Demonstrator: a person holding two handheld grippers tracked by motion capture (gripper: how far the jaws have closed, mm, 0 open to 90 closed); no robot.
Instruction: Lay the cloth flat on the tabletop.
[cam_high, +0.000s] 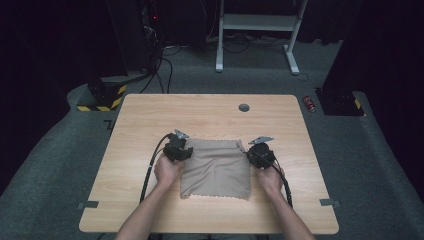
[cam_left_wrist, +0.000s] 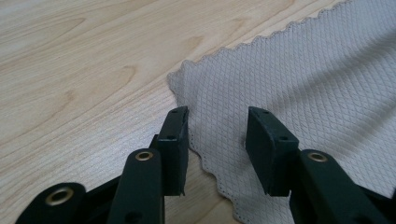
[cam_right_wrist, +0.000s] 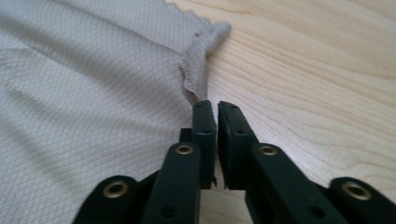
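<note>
A beige quilted cloth (cam_high: 216, 167) lies folded flat on the wooden table (cam_high: 200, 112), between my two grippers. My left gripper (cam_high: 178, 148) is at the cloth's far left corner. In the left gripper view its jaws (cam_left_wrist: 217, 122) stand open, straddling the scalloped edge of the cloth (cam_left_wrist: 303, 70) without pressing on it. My right gripper (cam_high: 261, 153) is at the far right corner. In the right gripper view its jaws (cam_right_wrist: 212, 106) are almost together, and a rumpled strip of the cloth's edge (cam_right_wrist: 198, 70) rises into their tips.
A round cable hole (cam_high: 244, 107) sits near the table's far edge. Small tape marks (cam_high: 87, 204) lie near the front corners. On the floor beyond are a white desk frame (cam_high: 257, 30), a red object (cam_high: 309, 103) and a yellow-and-black striped base (cam_high: 102, 97).
</note>
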